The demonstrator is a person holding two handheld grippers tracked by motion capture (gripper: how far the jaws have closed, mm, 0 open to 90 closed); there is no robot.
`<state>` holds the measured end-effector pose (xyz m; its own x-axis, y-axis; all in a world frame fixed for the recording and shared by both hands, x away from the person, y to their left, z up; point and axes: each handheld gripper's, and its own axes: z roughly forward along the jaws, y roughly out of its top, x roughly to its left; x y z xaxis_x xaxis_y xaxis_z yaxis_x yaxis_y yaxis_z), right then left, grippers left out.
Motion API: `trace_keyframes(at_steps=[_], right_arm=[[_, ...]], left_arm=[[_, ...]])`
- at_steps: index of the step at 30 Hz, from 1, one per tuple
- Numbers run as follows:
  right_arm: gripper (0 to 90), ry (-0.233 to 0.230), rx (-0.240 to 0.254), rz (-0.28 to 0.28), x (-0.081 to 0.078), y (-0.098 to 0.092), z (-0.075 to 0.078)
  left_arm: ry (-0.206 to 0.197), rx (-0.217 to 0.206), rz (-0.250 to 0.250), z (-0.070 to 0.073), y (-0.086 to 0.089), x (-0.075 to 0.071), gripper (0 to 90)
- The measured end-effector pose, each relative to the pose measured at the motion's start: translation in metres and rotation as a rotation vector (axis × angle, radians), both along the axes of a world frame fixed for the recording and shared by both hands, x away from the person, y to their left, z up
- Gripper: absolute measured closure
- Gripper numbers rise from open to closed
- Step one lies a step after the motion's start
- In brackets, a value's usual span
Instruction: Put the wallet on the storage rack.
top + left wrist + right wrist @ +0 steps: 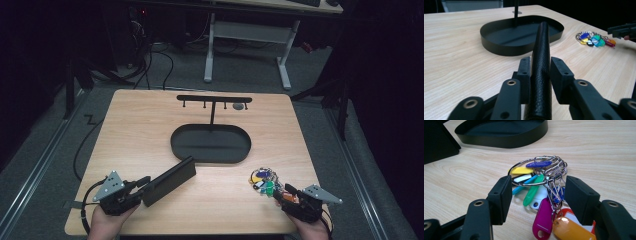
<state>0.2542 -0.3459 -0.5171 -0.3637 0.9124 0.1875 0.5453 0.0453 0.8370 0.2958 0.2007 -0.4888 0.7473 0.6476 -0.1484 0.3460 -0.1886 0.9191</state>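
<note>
The left gripper (pixel 141 189) pinches one end of a flat black textured leather case (pixel 169 180), whose long axis points forward-right toward the black oval metal tray (pixel 210 158). The right gripper (pixel 537 198) stands spread around a bunch of coloured plastic key tags on metal rings (pixel 539 185), lying on the light wooden table (pixel 150 125).

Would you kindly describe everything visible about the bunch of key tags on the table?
The bunch of key tags is a large metal ring carrying silvery clips and coloured plastic tags: yellow, blue, white, teal, green, magenta, orange and red. It lies flat on the wooden table, near its front right part, in front of the black oval tray and apart from it. The right gripper is open, its jaws on either side of the tags, not closed on them.
</note>
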Motion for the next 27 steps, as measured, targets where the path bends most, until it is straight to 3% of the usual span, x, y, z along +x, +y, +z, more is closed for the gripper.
trace_keyframes(at_steps=[9, 27], right_arm=[[40.1, -0.002, 0.002, 0.000, -0.0007, -0.0006, 0.0008], [40.1, -0.001, 0.001, 0.000, -0.0010, -0.0010, 0.0009]], left_arm=[[-0.020, 0.098, -0.005, -0.0045, -0.0040, -0.0042, 64.4], [-0.019, 0.182, -0.029, -0.0076, -0.0067, -0.0059, 66.9]])
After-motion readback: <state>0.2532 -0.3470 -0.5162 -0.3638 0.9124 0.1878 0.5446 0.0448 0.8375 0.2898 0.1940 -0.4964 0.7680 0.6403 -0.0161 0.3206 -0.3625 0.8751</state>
